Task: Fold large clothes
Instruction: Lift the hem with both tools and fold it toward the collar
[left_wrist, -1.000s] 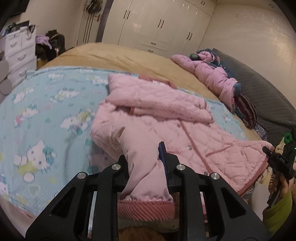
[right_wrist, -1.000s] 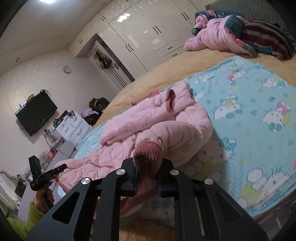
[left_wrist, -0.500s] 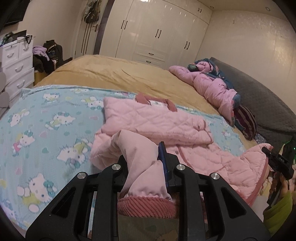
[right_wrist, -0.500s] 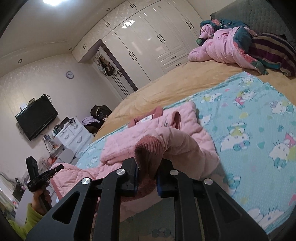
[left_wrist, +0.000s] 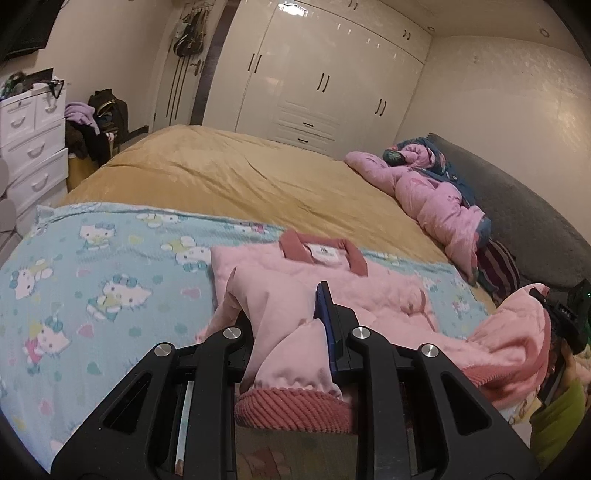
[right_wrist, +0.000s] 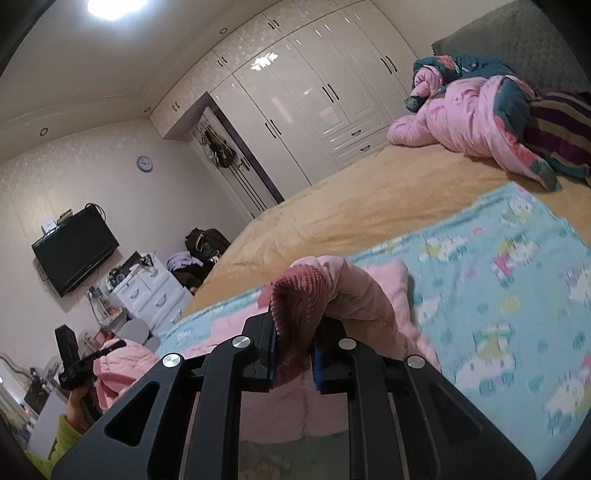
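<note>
- Left wrist view: left gripper (left_wrist: 291, 325) at bottom centre, jaws narrow, clamped on a pink sleeve (left_wrist: 284, 332); the ribbed red cuff (left_wrist: 291, 406) hangs below the jaws.
- Rest of the pink jacket (left_wrist: 317, 280) lies mid-frame on the blue cartoon blanket (left_wrist: 92, 288), red collar (left_wrist: 321, 251) w/ white label toward the top.
- Right edge: right gripper (left_wrist: 554, 317) seen small, w/ a bunched pink part of the jacket against it; green sleeve (left_wrist: 557, 421) below.
- Tan bedspread (left_wrist: 240, 177) behind; another pink coat (left_wrist: 432, 195) upper right by the grey headboard (left_wrist: 528, 214). White wardrobe (left_wrist: 317, 85) top centre, drawers (left_wrist: 29, 147) at left.
- Right wrist view: right gripper (right_wrist: 293, 350) bottom centre, jaws nearly closed, pinching the other cuff (right_wrist: 295, 314); its sleeve (right_wrist: 362, 306) arches off to the right and down onto the blanket (right_wrist: 498, 288).
- Jacket body (right_wrist: 229, 332) sits lower left of centre, partly hidden by the gripper.
- Lower left: left gripper (right_wrist: 79, 363) in a hand (right_wrist: 79, 402), pink cloth beside it; can't tell its grip from here.
- TV (right_wrist: 74, 247) on the left wall, clock (right_wrist: 144, 163) above.
</note>
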